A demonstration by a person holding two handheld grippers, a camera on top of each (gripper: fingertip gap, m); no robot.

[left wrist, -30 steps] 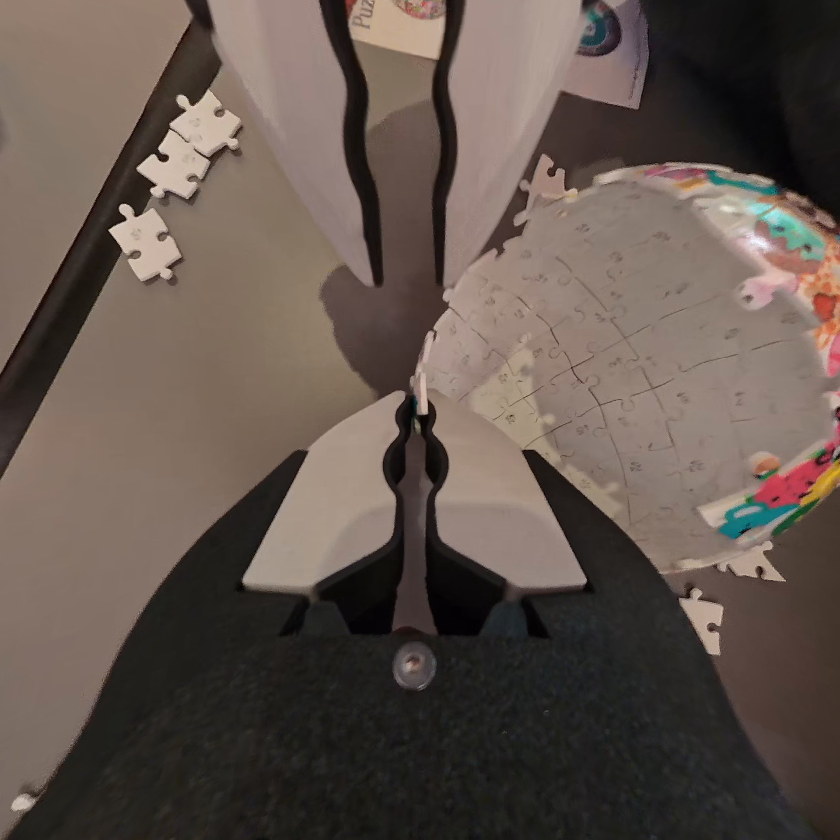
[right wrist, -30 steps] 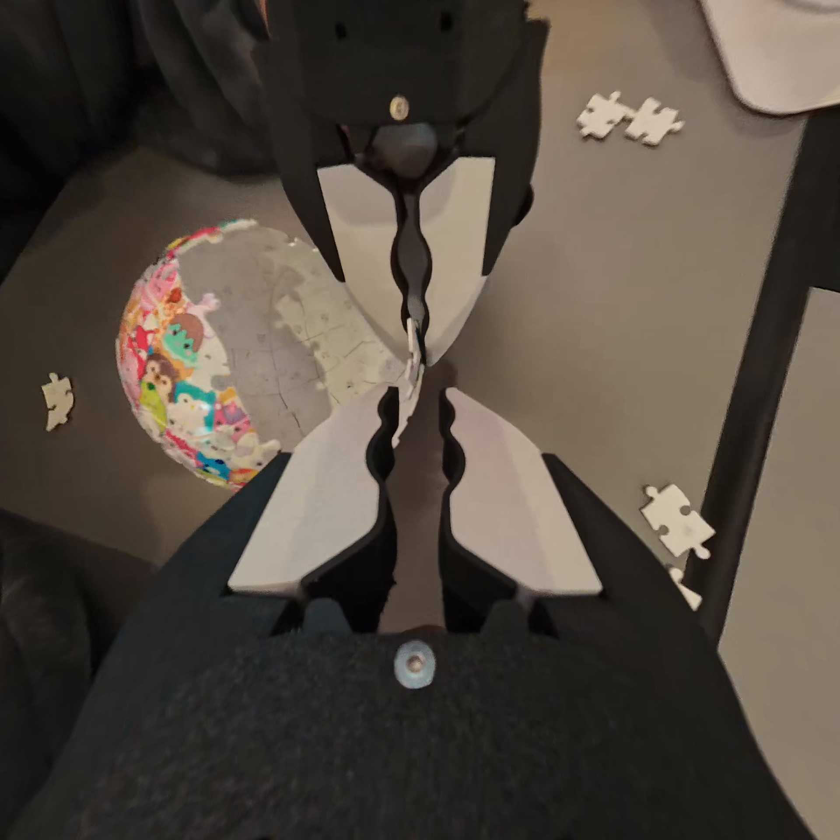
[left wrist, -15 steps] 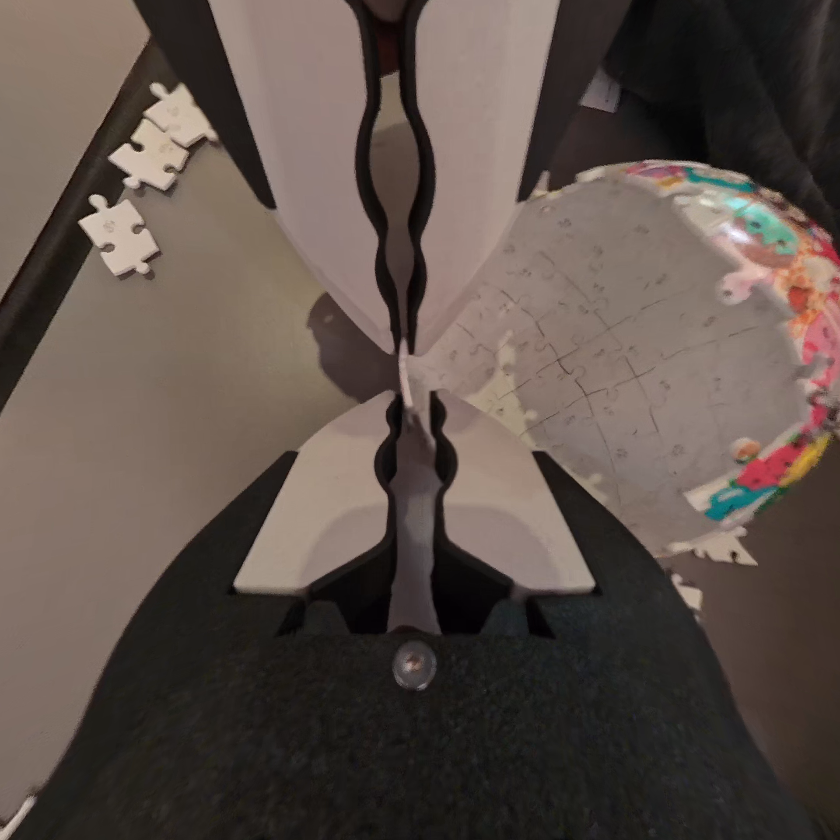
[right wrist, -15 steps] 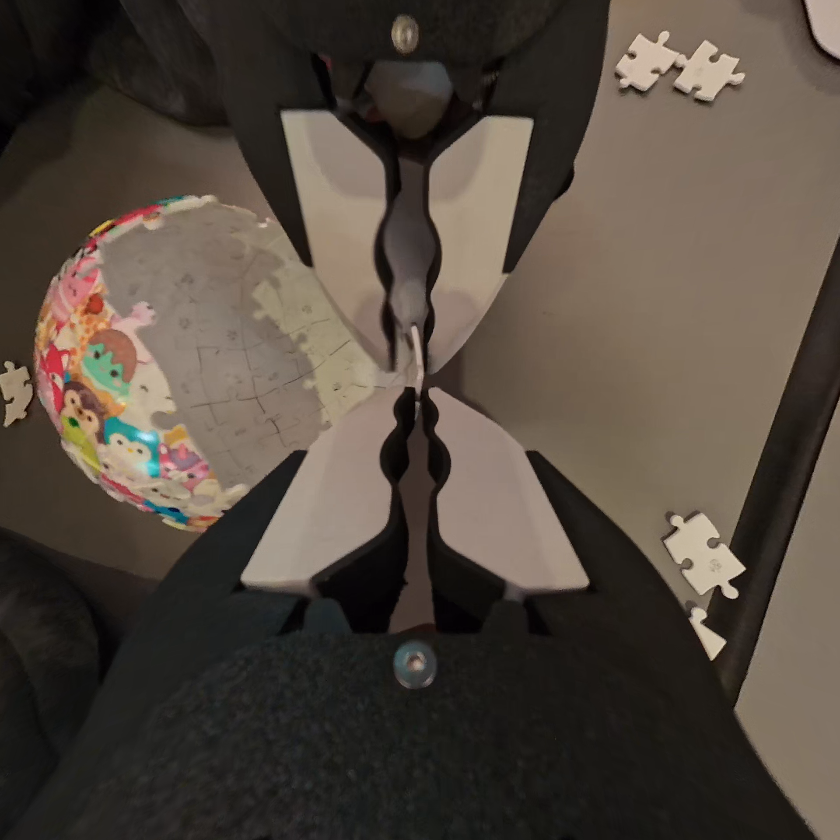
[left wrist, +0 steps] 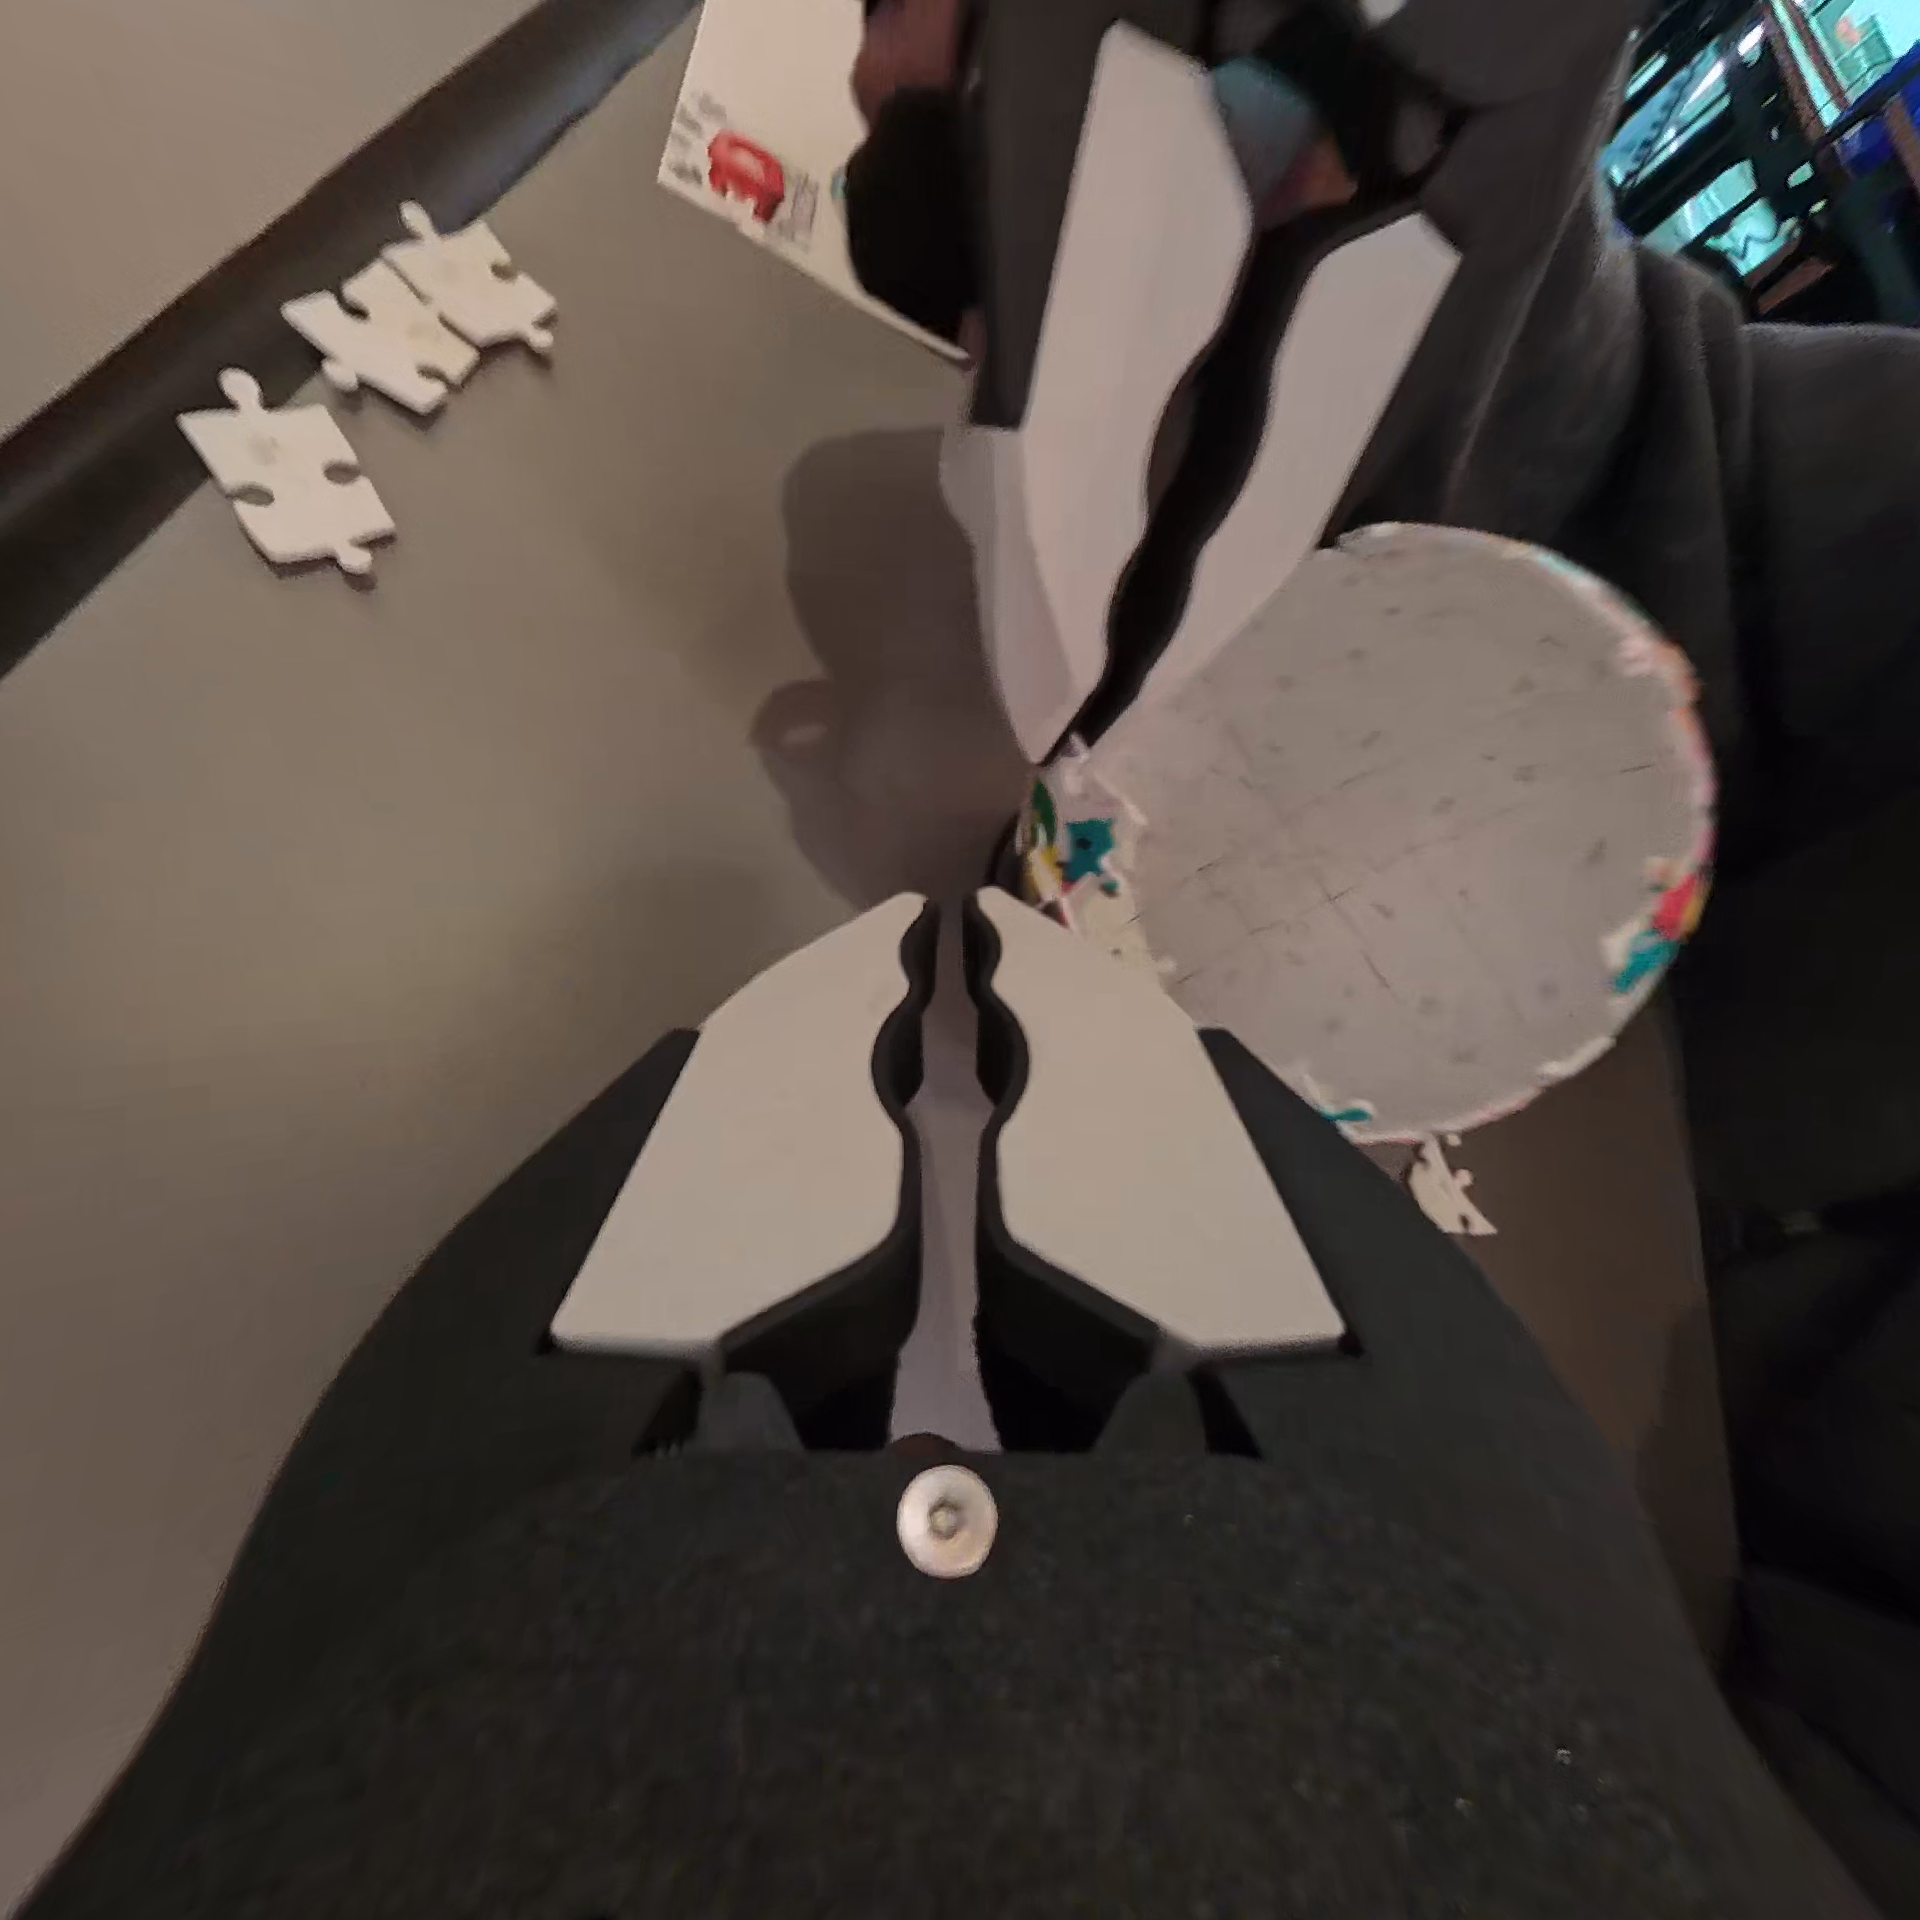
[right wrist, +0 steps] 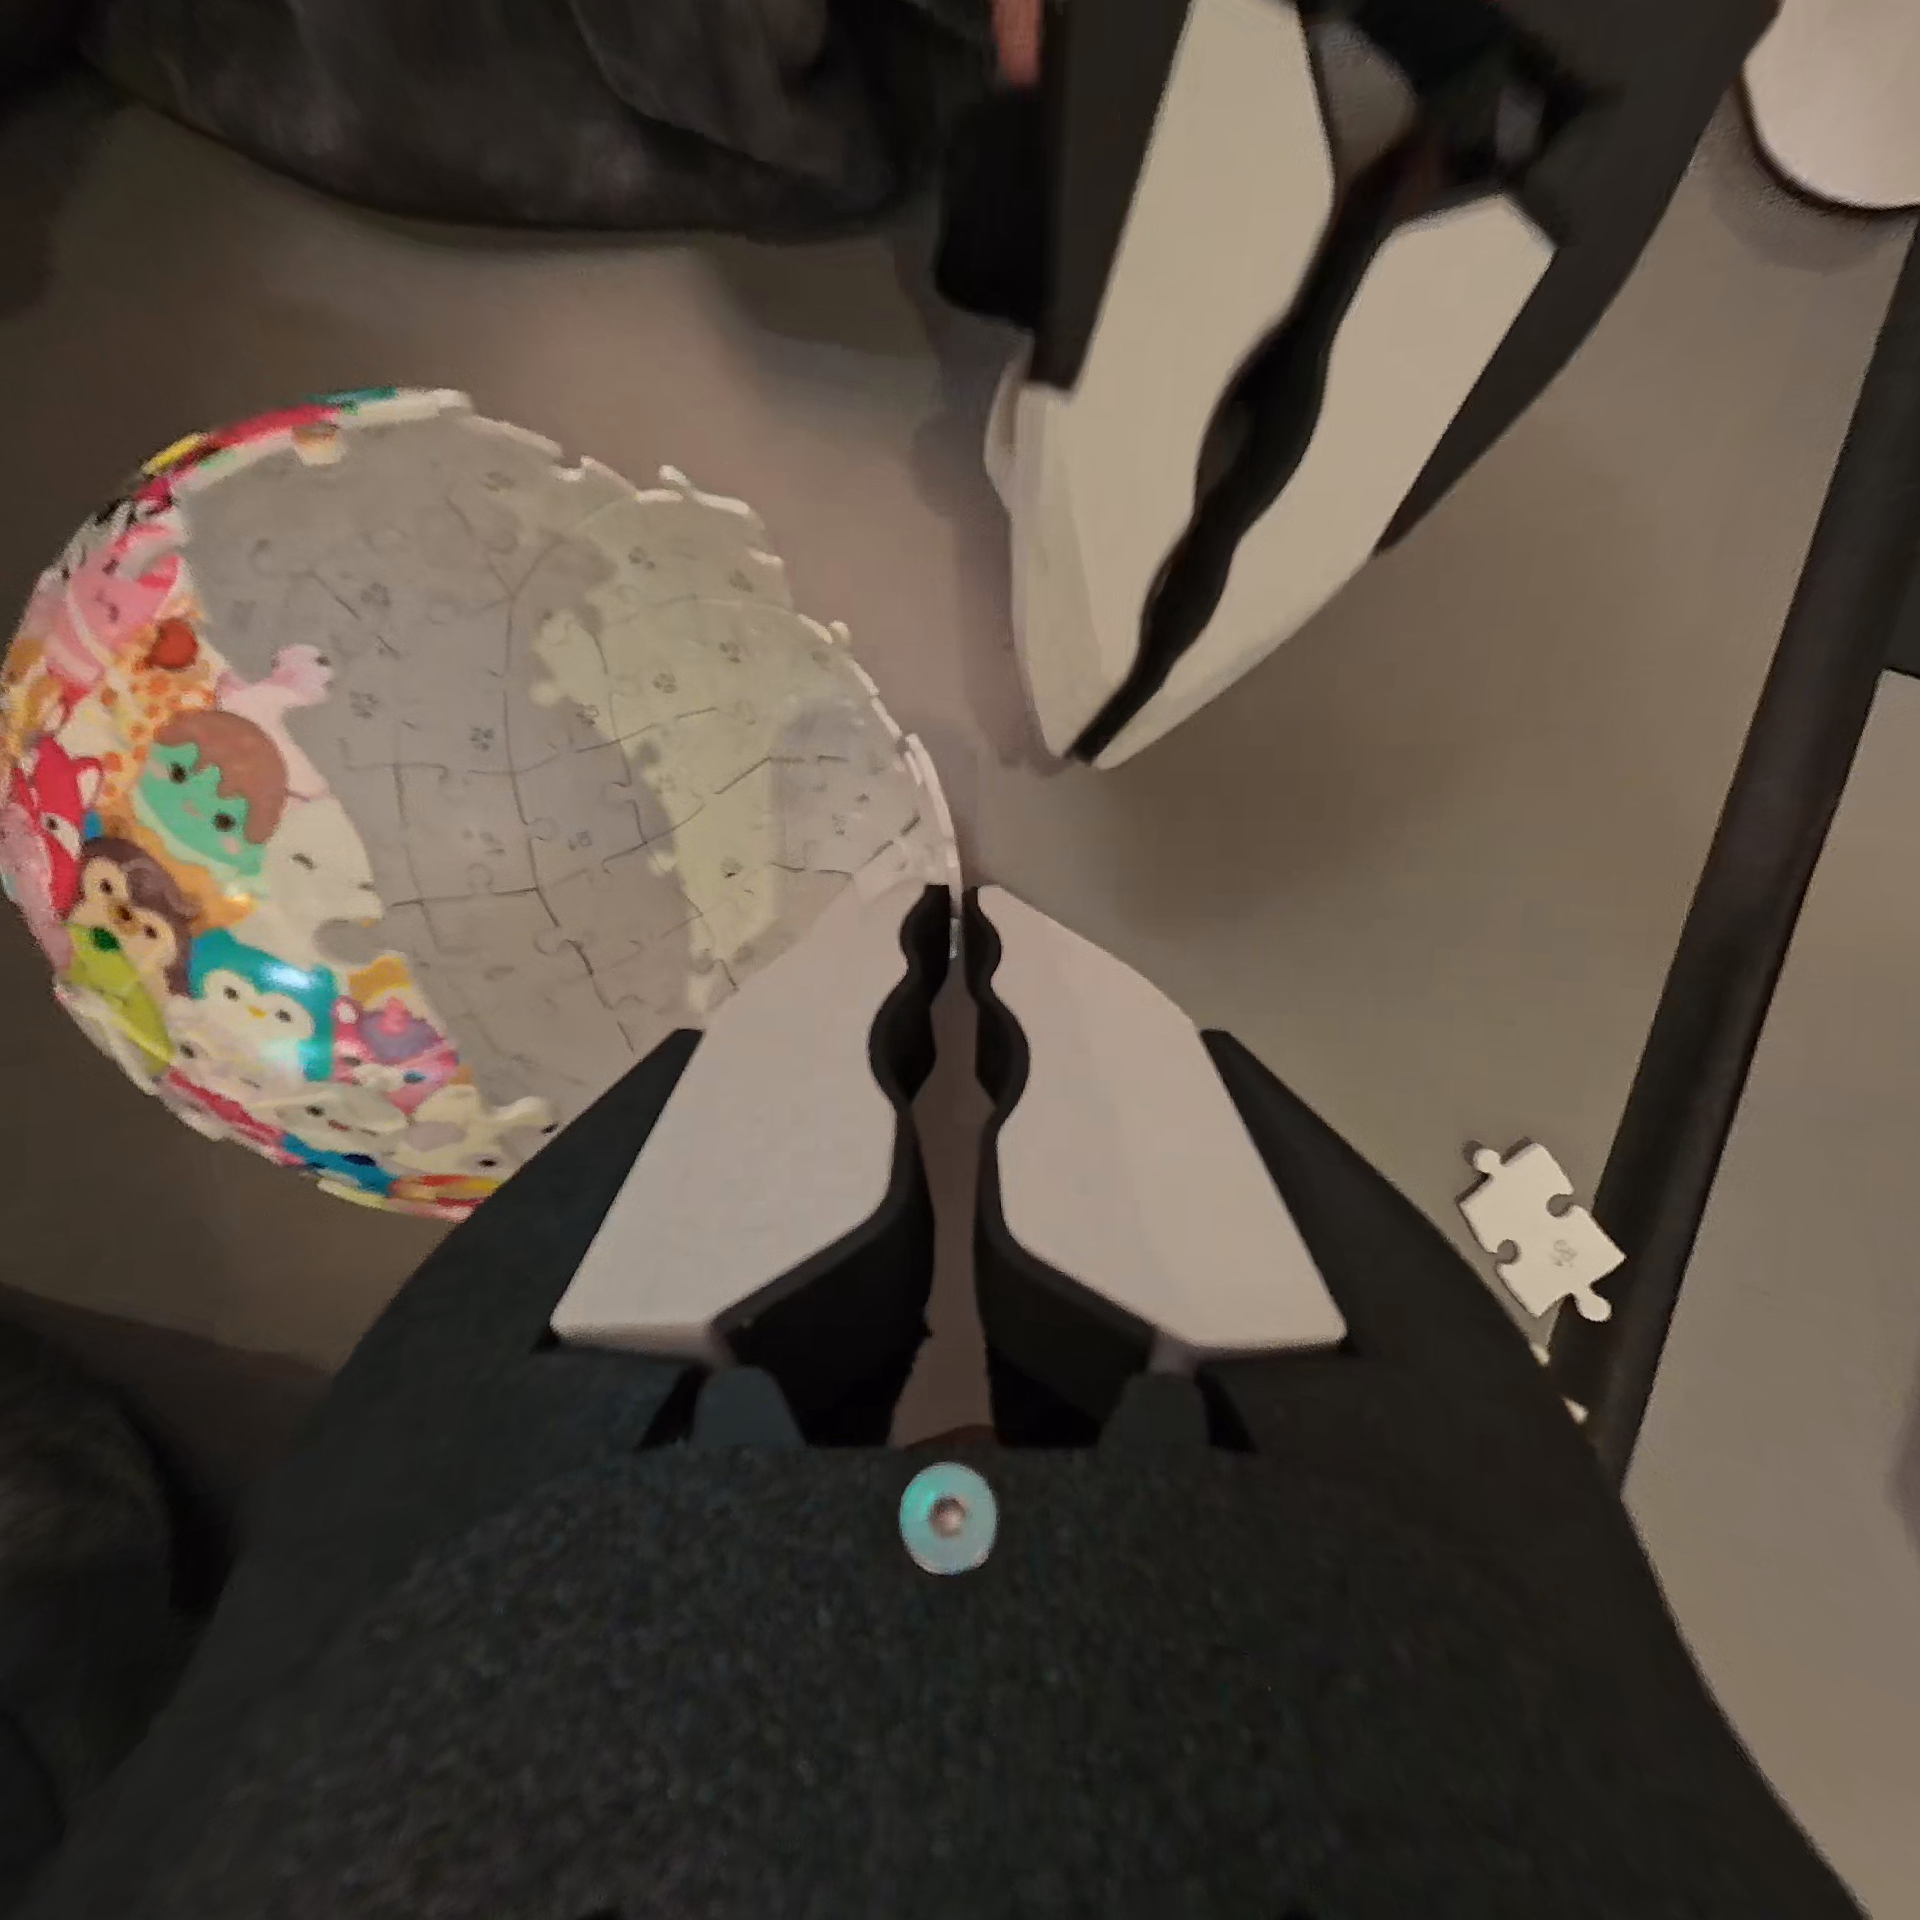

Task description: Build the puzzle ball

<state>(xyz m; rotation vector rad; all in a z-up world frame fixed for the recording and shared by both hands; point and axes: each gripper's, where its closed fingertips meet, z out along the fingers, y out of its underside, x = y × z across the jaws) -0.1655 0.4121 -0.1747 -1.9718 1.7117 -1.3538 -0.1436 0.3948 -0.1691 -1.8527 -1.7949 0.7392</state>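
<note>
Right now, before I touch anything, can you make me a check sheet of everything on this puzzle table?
Surface: grey table, crossed by a dark strip.
Job's things: puzzle ball half built and open, its white inside showing; loose pieces lie white side up near the strip; a single piece lies beside the ball.
Clutter: printed card; white object at the edge, kind unclear.
Tongs: right tongs shut on what looks like a puzzle piece at the ball's rim; left tongs shut, nothing seen in them.
Cables: nothing seen.
Surroundings: dark cloth behind the ball; blurred shelves beyond.
</note>
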